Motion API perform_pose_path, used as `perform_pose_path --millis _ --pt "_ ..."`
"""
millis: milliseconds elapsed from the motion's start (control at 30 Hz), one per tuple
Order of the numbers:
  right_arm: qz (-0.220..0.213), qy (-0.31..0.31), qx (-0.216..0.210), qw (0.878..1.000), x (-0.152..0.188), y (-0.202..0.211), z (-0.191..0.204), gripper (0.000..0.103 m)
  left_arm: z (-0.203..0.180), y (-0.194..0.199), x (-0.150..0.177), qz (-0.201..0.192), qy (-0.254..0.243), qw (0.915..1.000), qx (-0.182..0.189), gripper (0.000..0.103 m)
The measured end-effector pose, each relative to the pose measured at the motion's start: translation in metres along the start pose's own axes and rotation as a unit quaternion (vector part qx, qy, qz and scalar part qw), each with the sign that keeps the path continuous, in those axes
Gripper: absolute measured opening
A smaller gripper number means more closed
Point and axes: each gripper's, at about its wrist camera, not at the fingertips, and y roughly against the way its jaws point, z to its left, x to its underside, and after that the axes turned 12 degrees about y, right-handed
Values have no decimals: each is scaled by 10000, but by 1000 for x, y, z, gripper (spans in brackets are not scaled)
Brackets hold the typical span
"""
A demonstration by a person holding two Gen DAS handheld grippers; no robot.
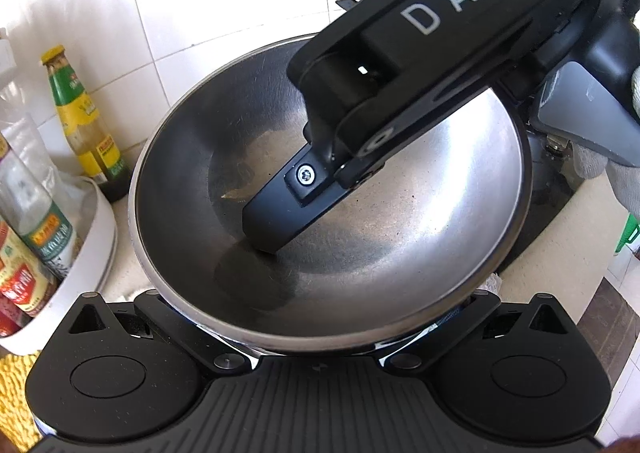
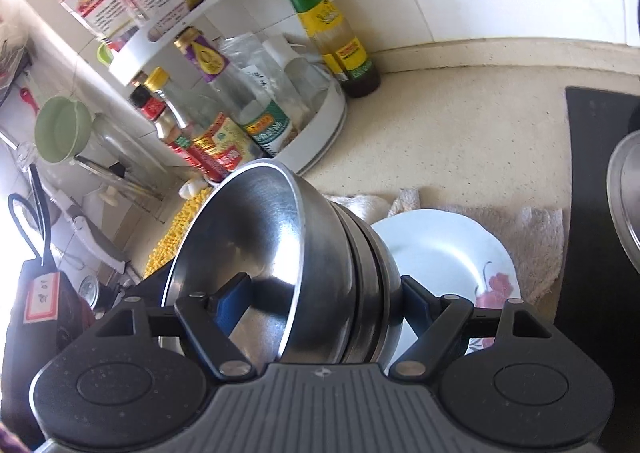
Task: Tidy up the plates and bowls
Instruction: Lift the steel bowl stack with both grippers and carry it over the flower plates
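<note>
left wrist: looks down at close range into a steel bowl (image 1: 332, 189), the other tool (image 1: 264, 229) reaching in | right wrist: looks along the desk (image 2: 440, 125) toward the tiled wall | shared: yellow-labelled bottle (image 1: 80, 109) (image 2: 328, 29) (and the white rack (image 1: 92, 237) (image 2: 320, 125))

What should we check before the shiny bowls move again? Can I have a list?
1. Right gripper clamps the steel bowls, one finger inside, one outside: ok.
2. Bowls nested together: ok.
3. Bowls level: not ok, they are tipped on their side.
4. White plate lies below on the towel, its middle bare: ok.
5. Left gripper gripping the bowl too: cannot tell, its fingertips are hidden under the bowl.
6. Sauce bottle stands apart from the bowls: ok.
</note>
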Motion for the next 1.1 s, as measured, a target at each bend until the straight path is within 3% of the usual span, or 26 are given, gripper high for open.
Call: perform_pose_path --millis 400,733,1100 --pt "-26 -157 72 9998 16 -20 -32 86 22 -52 -3 66 4 9999 92 103" --pt "-112 -260 -87 9996 28 -34 -50 87 29 -63 8 218 37 9997 -43 103" --pt "-108 -359 -182 9991 37 -27 -49 88 34 -56 -1 397 146 9991 52 103"
